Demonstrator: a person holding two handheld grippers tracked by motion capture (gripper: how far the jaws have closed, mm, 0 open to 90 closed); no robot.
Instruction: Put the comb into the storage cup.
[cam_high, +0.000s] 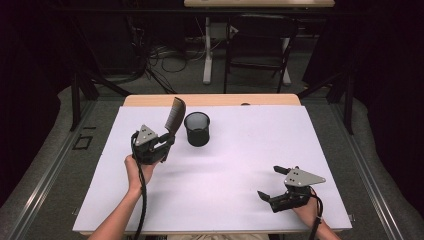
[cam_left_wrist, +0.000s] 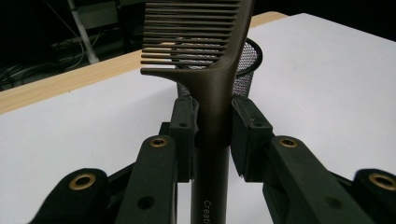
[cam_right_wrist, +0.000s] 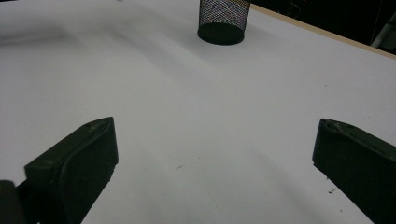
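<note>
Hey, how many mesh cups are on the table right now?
1. The black mesh cup stands upright on the white table near its far edge, just right of the comb held in the left gripper. None looks hidden.

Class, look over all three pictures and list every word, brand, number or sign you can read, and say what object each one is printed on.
"Creati": pale letters on the handle of the dark comb, running along it and cut off at the picture's bottom edge in the left gripper view, so the word is likely incomplete.
No readable text on the mesh cup, the white board, the left gripper or the right gripper.
</note>
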